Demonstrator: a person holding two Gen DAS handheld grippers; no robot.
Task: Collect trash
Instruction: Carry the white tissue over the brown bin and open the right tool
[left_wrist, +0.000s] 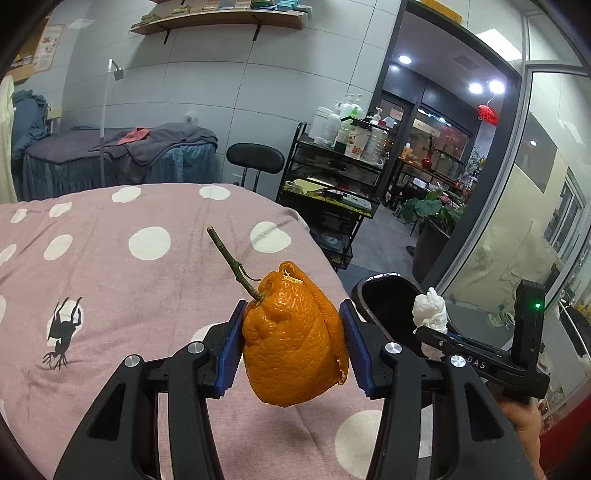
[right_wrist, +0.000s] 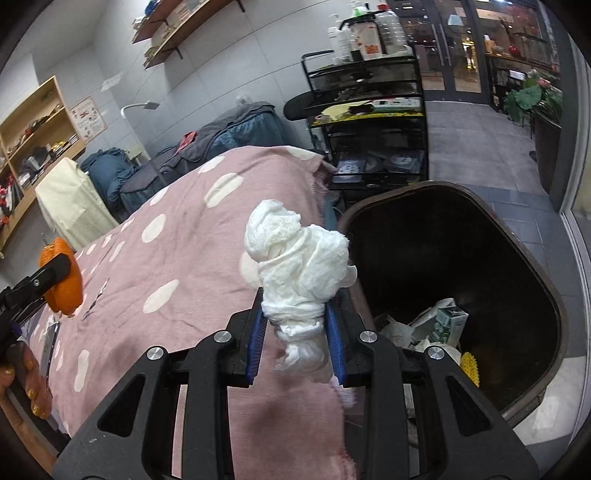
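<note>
My left gripper is shut on an orange peel with a green stem, held above the pink spotted bedspread. My right gripper is shut on a crumpled white tissue, held near the bed's right edge, just left of the dark trash bin. The bin holds a carton, bags and a yellow ball. In the left wrist view the tissue and the bin show at the right. In the right wrist view the peel shows at the far left.
A black wire cart with bottles stands beyond the bed. A black stool and a second bed with grey covers are behind. A glass partition is on the right. A black insect print marks the bedspread.
</note>
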